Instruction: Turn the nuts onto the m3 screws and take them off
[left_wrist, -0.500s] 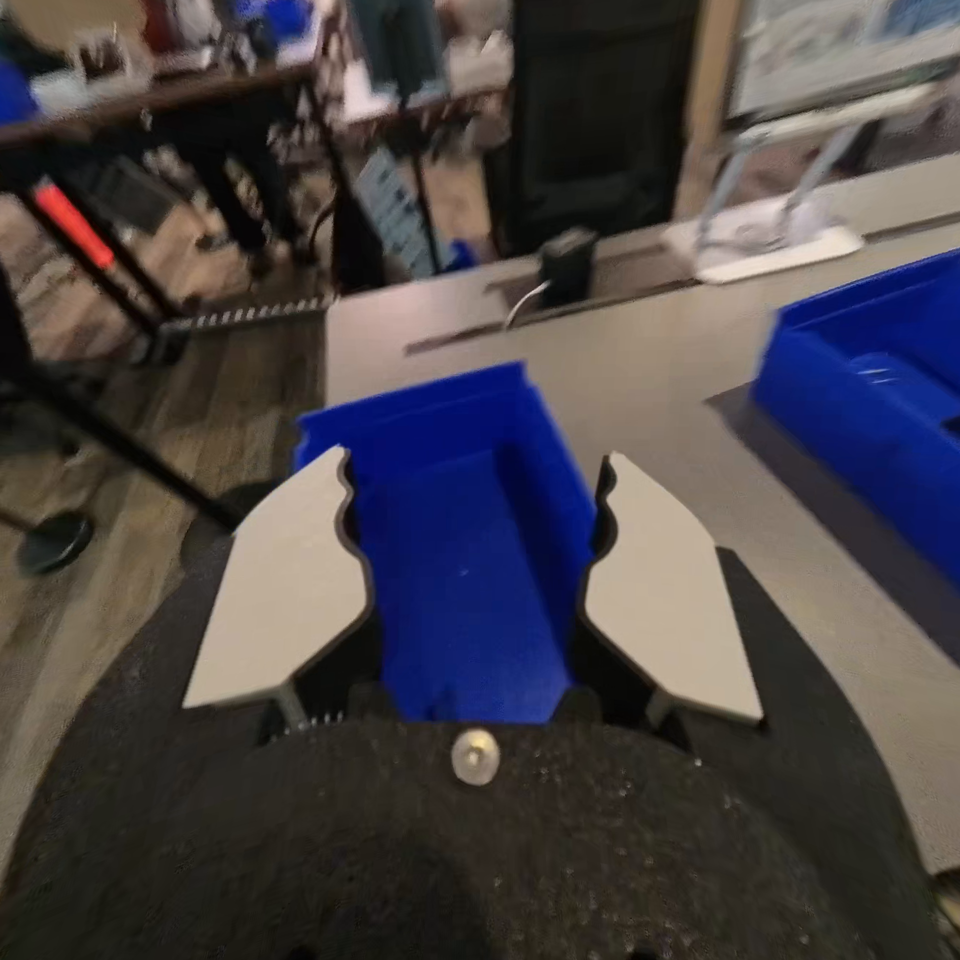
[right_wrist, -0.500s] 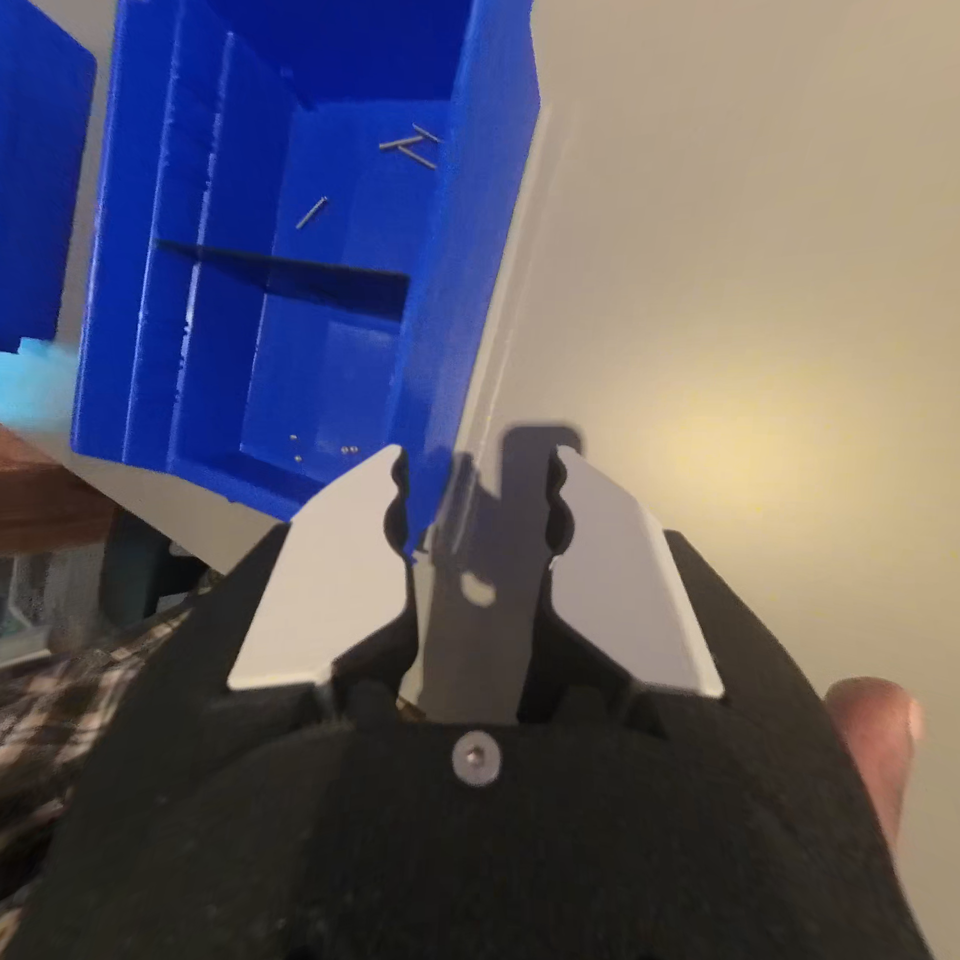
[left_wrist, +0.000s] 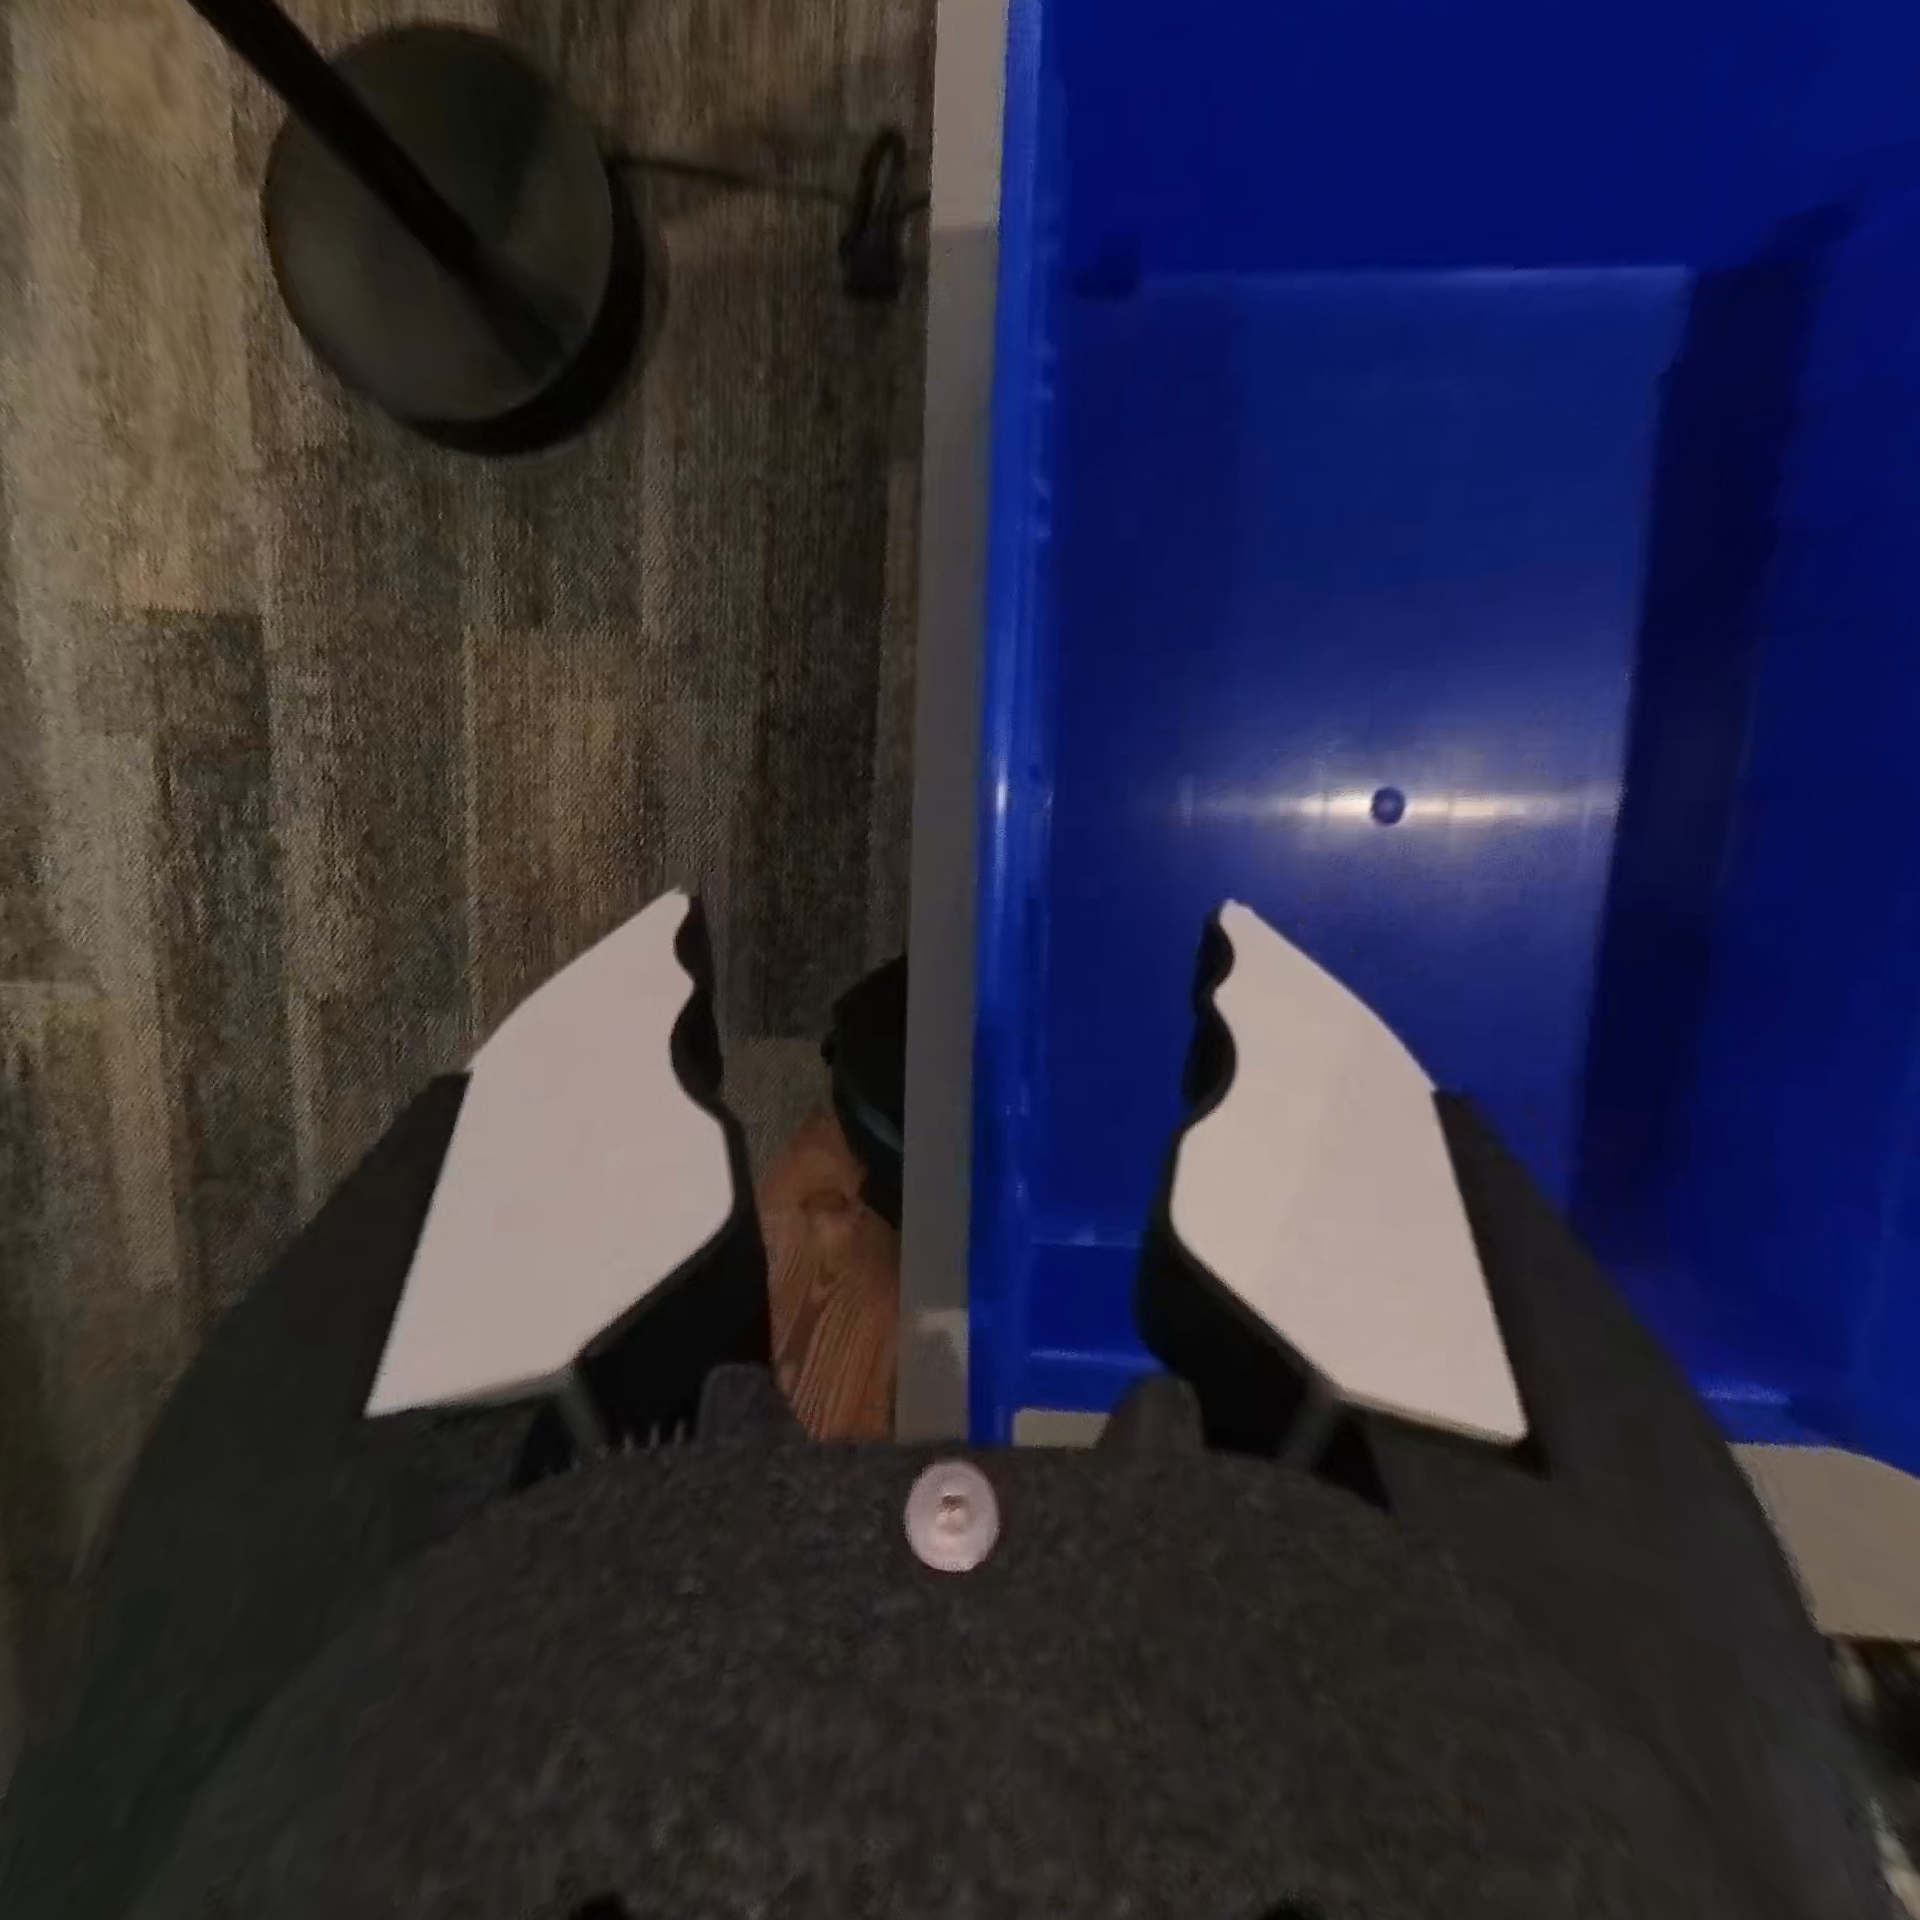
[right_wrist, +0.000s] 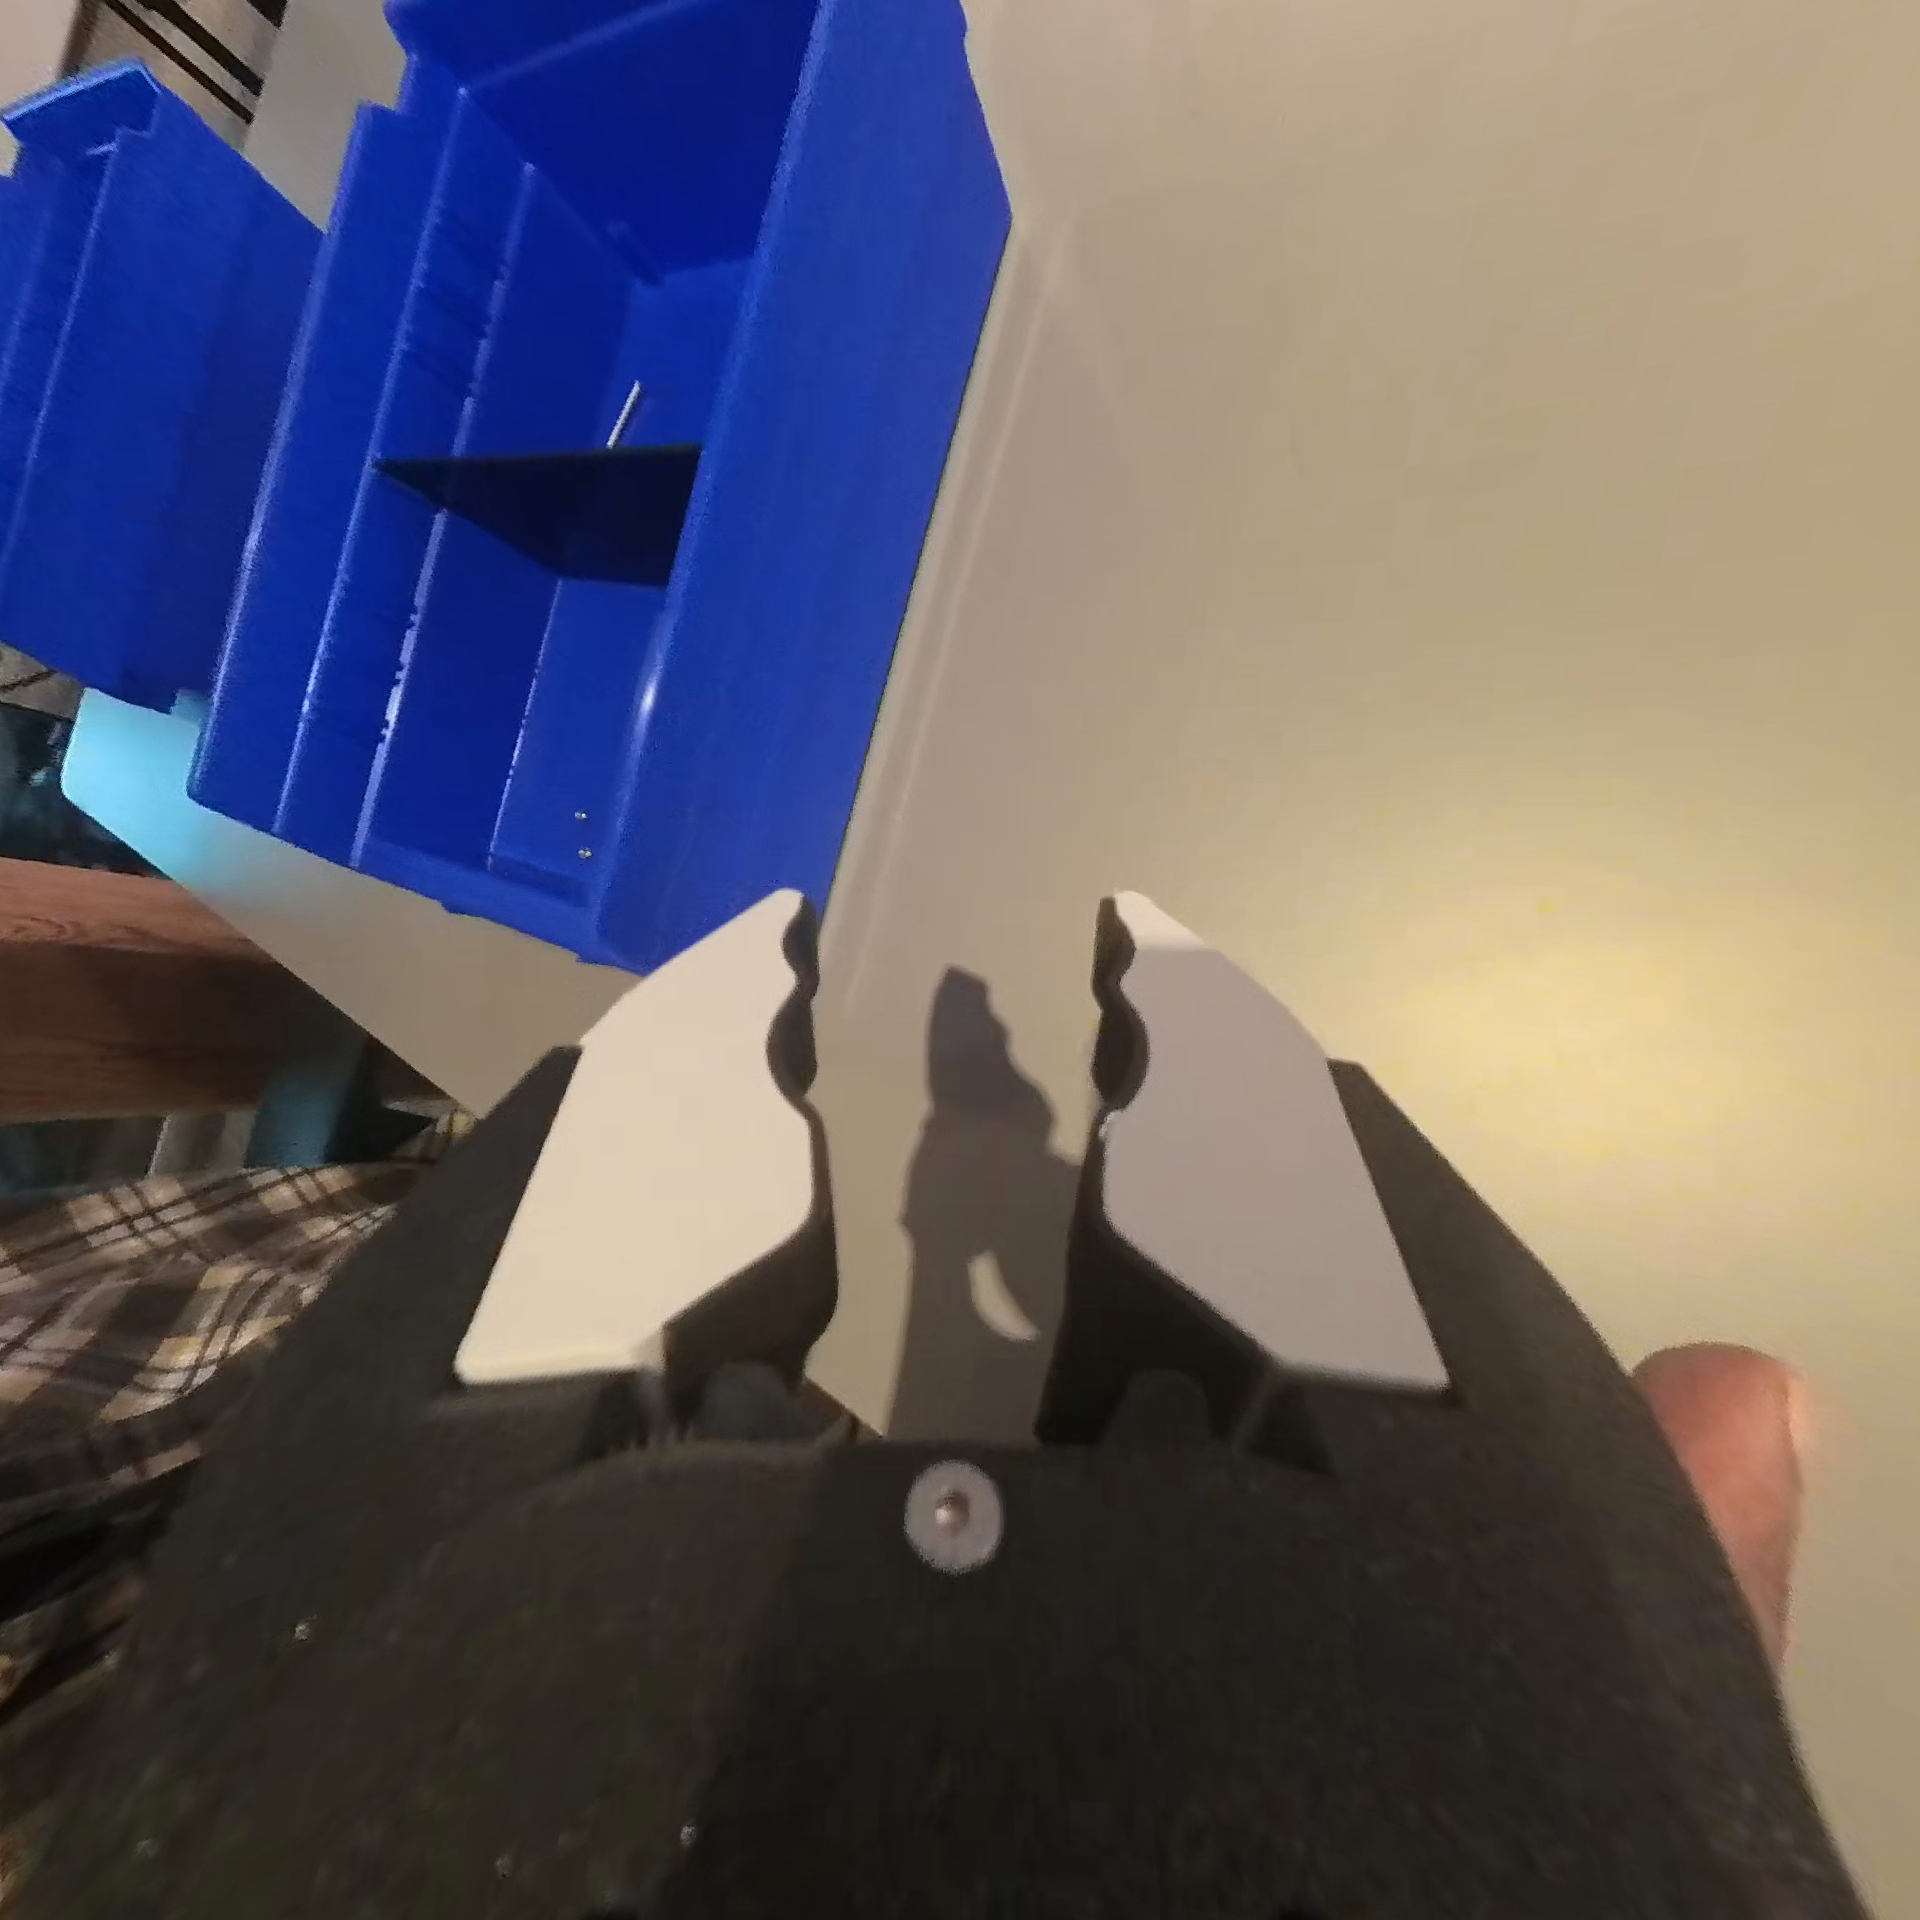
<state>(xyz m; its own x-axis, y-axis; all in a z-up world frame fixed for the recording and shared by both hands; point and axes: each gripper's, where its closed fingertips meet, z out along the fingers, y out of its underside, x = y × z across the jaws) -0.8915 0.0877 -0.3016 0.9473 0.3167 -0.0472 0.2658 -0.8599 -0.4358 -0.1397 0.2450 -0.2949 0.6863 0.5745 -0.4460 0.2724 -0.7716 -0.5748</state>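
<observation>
My left gripper (left_wrist: 956, 914) is open and empty. It points down over the left wall of a blue bin (left_wrist: 1351, 623) at the table's left edge; I see nothing inside that bin. My right gripper (right_wrist: 951, 914) is open and empty, just above the bare table (right_wrist: 1455, 520). To its upper left stands a divided blue bin (right_wrist: 831, 499). One thin screw (right_wrist: 627, 411) shows behind the dark divider (right_wrist: 561, 509). Two small nuts (right_wrist: 584, 834) lie in the near compartment.
A second blue bin (right_wrist: 125, 395) stands left of the divided one. In the left wrist view the grey table edge (left_wrist: 940, 727) runs down the middle, with floor and a round black stand base (left_wrist: 447, 239) to its left. A fingertip (right_wrist: 1745, 1475) shows at the right gripper's side. The tips of one gripper are about 75 centimetres away from the tips of the other.
The left gripper has tipped from looking across the table to looking straight down over the bin's left wall. The right gripper has opened wider and shifted so the divided bin sits farther off.
</observation>
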